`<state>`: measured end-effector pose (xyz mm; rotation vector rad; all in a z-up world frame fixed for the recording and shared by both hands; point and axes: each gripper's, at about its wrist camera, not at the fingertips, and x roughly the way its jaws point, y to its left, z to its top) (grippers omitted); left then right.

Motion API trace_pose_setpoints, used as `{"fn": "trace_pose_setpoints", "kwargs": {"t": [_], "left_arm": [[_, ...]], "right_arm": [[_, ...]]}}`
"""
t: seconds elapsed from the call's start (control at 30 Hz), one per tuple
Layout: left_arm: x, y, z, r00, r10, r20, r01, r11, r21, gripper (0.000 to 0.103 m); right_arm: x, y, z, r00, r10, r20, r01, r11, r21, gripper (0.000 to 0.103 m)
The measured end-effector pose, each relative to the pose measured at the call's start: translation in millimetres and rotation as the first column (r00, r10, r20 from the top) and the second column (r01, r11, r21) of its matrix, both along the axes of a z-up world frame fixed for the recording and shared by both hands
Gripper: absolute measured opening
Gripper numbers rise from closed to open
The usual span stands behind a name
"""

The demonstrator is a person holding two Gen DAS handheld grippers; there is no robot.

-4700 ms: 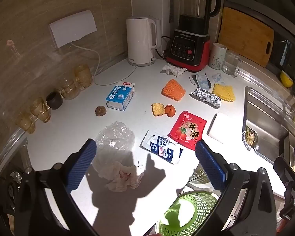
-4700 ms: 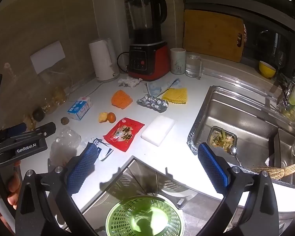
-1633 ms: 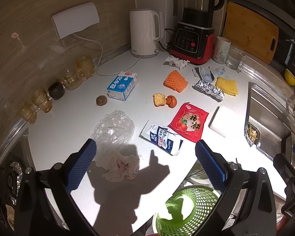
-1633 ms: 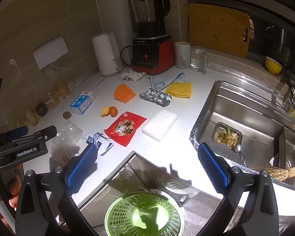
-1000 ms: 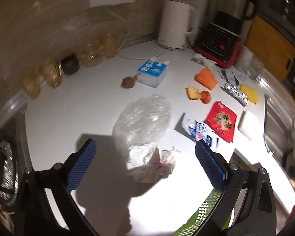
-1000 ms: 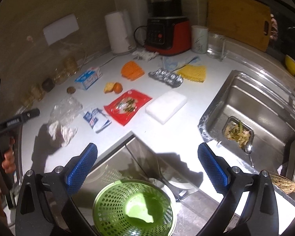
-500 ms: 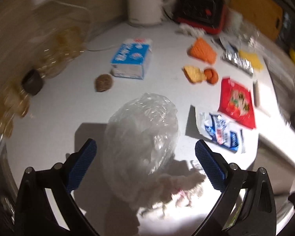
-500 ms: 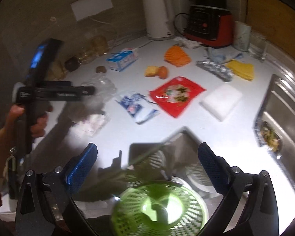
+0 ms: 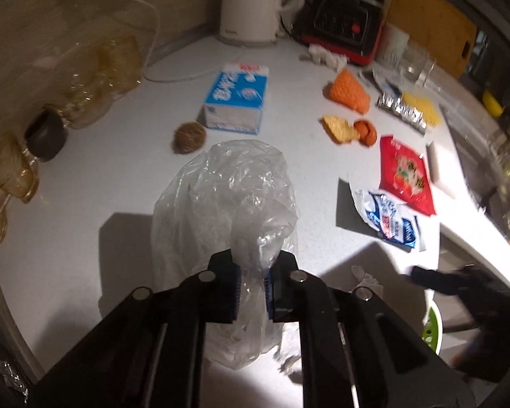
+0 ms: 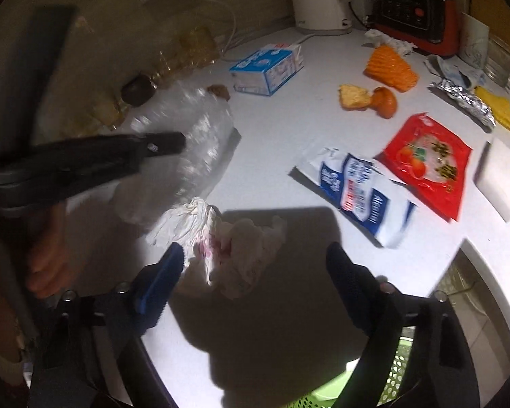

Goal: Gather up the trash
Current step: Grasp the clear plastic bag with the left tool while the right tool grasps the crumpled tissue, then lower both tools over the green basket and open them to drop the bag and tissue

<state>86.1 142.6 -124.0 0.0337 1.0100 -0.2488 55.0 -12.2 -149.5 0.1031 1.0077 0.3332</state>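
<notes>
My left gripper (image 9: 251, 287) is shut on a clear crumpled plastic bag (image 9: 221, 200) lying on the white counter (image 9: 102, 176); it also shows from the side in the right wrist view (image 10: 166, 144), over the bag (image 10: 193, 136). My right gripper (image 10: 251, 272) is open, low over a crumpled white tissue with pink stains (image 10: 221, 238), its fingers on either side of it. A blue-white wrapper (image 10: 357, 187), a red snack packet (image 10: 428, 163), foil (image 10: 465, 102), a milk carton (image 10: 268, 68) and food scraps (image 10: 367, 98) lie beyond.
A green basket (image 10: 397, 384) sits below the counter edge at the lower right. A kettle (image 9: 251, 3) and blender (image 9: 346, 17) stand at the back, glass cups (image 9: 95, 78) along the left wall. A white sponge block (image 10: 499, 176) lies at right.
My left gripper has dropped to the plastic bag and shut on it. My right gripper has swung left and down over the tissue, still open.
</notes>
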Motion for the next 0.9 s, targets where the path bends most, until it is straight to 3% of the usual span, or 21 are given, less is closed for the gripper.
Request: {"fn": "trace_pose_setpoints", "kwargs": {"t": [0.07,0.13,0.17,0.37,0.6,0.7,0.83,0.9], "left_arm": [[-4.7,8.6,8.0,1.000,0.011,0.020,-0.011,1.000,-0.012,0.011],[-10.0,15.5,13.9,0.999,0.022,0.036,-0.022,1.000,-0.012,0.011],[-12.1,17.1,15.9,0.999,0.024,0.038,-0.023,1.000,-0.014,0.011],[-40.6,12.5,29.4,0.999,-0.009,0.043,0.011,0.999,-0.050,0.011],[-113.8,-71.3,39.3,0.971,-0.237,0.014,0.237,0.966,-0.104,0.011],[-144.6,-117.1,23.2,0.939,-0.342,-0.041,0.330,0.928,-0.174,0.011],[-174.9,-169.8,-9.2,0.909,-0.402,-0.112,0.381,0.909,-0.171,0.011],[-186.0,-187.8,-22.7,0.899,-0.414,-0.141,0.393,0.906,-0.154,0.016]], "right_arm": [[6.0,9.9,-7.7,1.000,0.000,-0.022,0.000,1.000,-0.018,0.060],[9.7,13.4,-14.7,0.999,-0.008,-0.053,0.007,1.000,-0.011,0.028],[9.6,12.9,-16.9,0.997,-0.006,-0.071,0.007,1.000,0.007,0.022],[-20.2,-13.7,2.3,0.999,-0.009,-0.034,0.011,0.998,0.055,0.019],[-105.8,-95.8,33.2,0.994,-0.099,0.036,0.099,0.995,-0.026,0.019],[-140.3,-130.0,36.1,0.985,-0.168,0.041,0.171,0.981,-0.095,0.019],[-187.1,-181.1,30.5,0.963,-0.270,0.020,0.270,0.953,-0.138,0.019],[-206.6,-202.0,26.5,0.950,-0.313,0.009,0.311,0.940,-0.136,0.019]]}}
